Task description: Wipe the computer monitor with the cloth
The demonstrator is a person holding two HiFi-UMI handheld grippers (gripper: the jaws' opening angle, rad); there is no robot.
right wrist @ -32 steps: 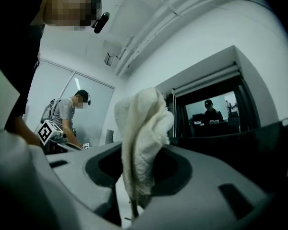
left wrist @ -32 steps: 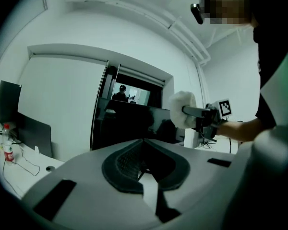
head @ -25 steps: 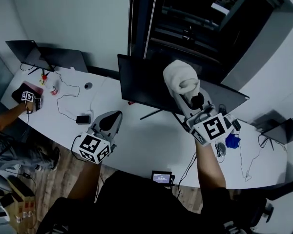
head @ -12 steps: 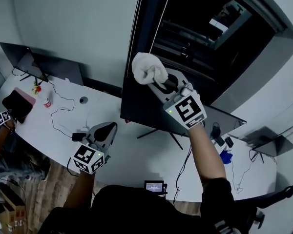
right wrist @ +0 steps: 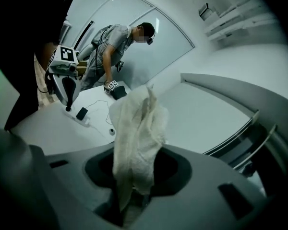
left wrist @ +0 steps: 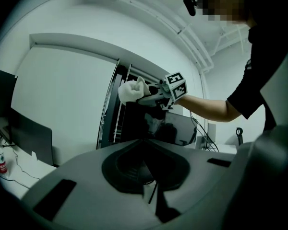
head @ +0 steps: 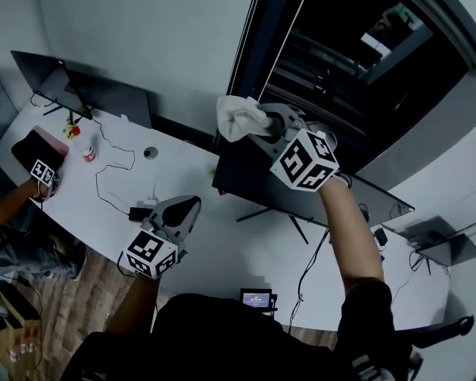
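The dark monitor [head: 263, 179] stands on the white desk [head: 214, 236]. My right gripper [head: 262, 125] is raised at the monitor's upper left corner, shut on a bunched white cloth [head: 236, 117]. The right gripper view has that cloth [right wrist: 136, 133] standing up out of the jaws. My left gripper [head: 186, 207] hangs low over the desk in front of the monitor's left end, its jaws shut with nothing between them. From the left gripper view, the cloth [left wrist: 130, 90] and the right gripper [left wrist: 153, 94] are up above the monitor [left wrist: 181, 127].
A second monitor [head: 87, 94] stands at the desk's back left, with a red-capped bottle [head: 86, 150], cables and a power adapter [head: 140, 212] nearby. Another person's hand with a marker cube [head: 41, 171] reaches in at the left. A small screen device [head: 256, 297] sits at the front edge.
My right gripper has carried the cloth left along the monitor's top, from above its middle to its upper left corner. The left gripper has stayed low over the desk.
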